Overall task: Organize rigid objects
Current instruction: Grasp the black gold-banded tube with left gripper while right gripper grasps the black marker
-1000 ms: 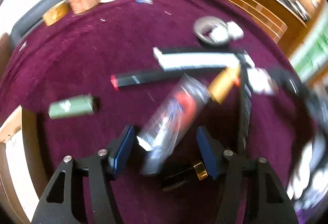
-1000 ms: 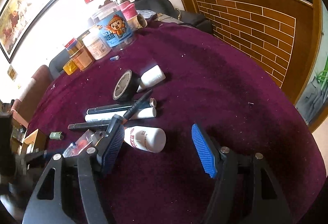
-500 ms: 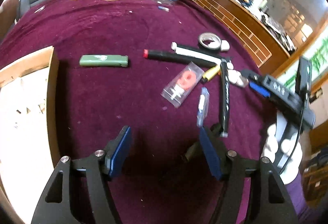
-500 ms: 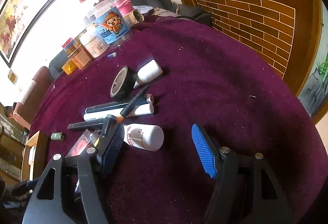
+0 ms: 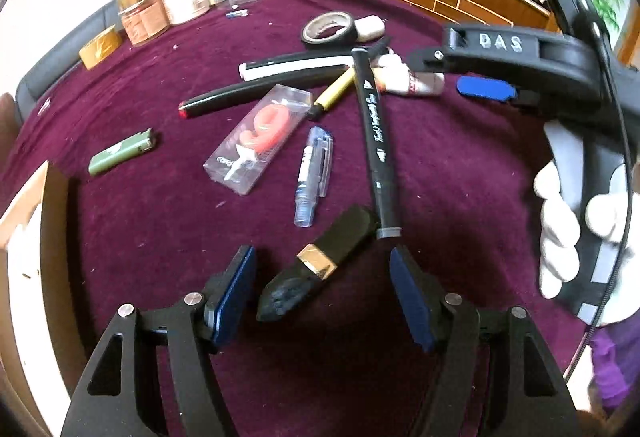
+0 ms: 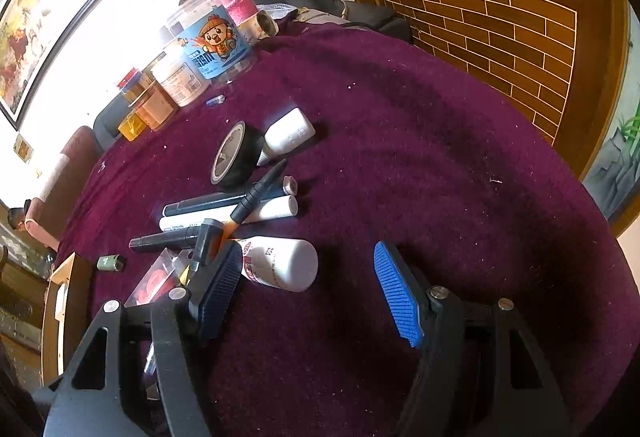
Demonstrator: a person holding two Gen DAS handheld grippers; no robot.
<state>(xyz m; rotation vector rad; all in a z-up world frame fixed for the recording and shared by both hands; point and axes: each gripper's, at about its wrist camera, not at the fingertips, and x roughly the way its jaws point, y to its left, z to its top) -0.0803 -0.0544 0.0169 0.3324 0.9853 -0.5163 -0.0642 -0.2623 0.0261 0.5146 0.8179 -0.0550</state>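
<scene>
**Left gripper lined up on the black-and-gold piece**

My left gripper [image 5: 322, 293] is spread wide and holds nothing. Between its blue pads lies the black object with the gold band [image 5: 320, 263], resting on the purple cloth [image 5: 460, 165], nearer the left pad than the right. Its long axis runs diagonally: the rough dark end points toward the left pad, the smoother end angles up and right toward the grey cap of the long black marker [image 5: 374, 125]. That slant is what I judge matters next; closing as I stand, the pads would meet it at an angle, so I would twist the wrist a little to bring them square to its sides.

My right gripper [image 6: 308, 289] also gapes with nothing in it, hovering close by the white bottle [image 6: 280, 263], which lies on its side just beyond the left pad. It is well apart from the black-and-gold piece, so the left hand is plainly the nearer one.

Further out lie the clear pen [image 5: 314, 173], the clear case with a red item [image 5: 258, 137], the green lighter [image 5: 120, 151] and the tape roll [image 5: 328, 29]. A cardboard box [image 5: 24, 237] sits at the table's left edge, a likely destination.
</scene>
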